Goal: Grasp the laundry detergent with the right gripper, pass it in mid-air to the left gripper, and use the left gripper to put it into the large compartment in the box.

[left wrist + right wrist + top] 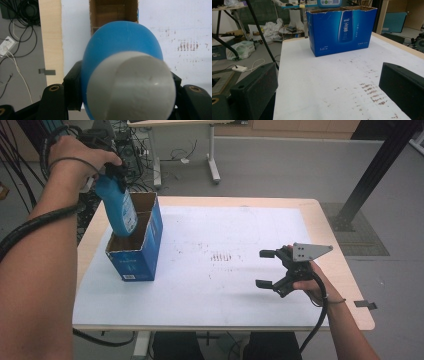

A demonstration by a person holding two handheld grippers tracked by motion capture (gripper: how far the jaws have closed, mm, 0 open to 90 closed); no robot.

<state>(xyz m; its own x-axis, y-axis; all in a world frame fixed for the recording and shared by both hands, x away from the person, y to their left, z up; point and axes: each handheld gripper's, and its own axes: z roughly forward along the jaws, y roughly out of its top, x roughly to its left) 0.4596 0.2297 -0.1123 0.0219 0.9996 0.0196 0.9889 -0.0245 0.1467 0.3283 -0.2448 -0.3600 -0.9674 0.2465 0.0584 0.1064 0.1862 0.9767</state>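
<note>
Left gripper (116, 170) clamping blue bottle (120, 210) near its white cap (130, 87), bottle's base sitting inside open blue carton (137, 255). Right gripper (267, 268) resting on table (200, 305), my jaws gaping, holding nothing.

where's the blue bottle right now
In the high view the blue bottle is at the table's left, held by the left gripper, its base dipping into the near compartment of the blue box.
</note>
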